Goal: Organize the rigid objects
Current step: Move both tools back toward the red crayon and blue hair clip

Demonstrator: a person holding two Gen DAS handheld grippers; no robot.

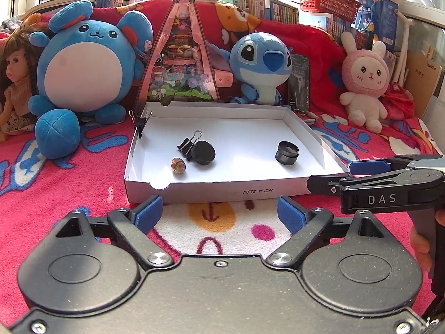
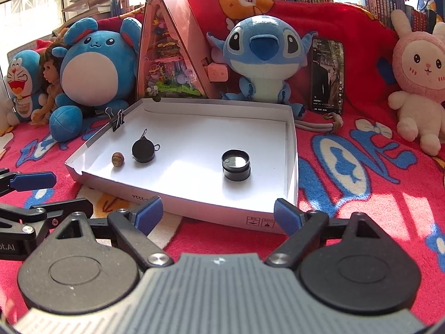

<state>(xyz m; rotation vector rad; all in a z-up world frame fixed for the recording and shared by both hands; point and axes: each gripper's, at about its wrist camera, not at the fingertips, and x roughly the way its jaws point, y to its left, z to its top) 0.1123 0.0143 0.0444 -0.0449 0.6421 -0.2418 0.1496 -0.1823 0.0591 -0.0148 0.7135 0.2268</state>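
Observation:
A shallow white cardboard box lies on the red blanket. Inside it are a black round cap, a black binder clip touching the cap, a small brown acorn-like piece, and a black lens ring. Another binder clip grips the box's left wall. My left gripper is open and empty just before the box's front wall. My right gripper is open and empty at the front right corner; it also shows in the left wrist view.
Plush toys line the back: a round blue mouse, a blue Stitch, a pink rabbit, a doll. A pink triangular display case stands behind the box. A phone leans beside Stitch. Bookshelves are behind.

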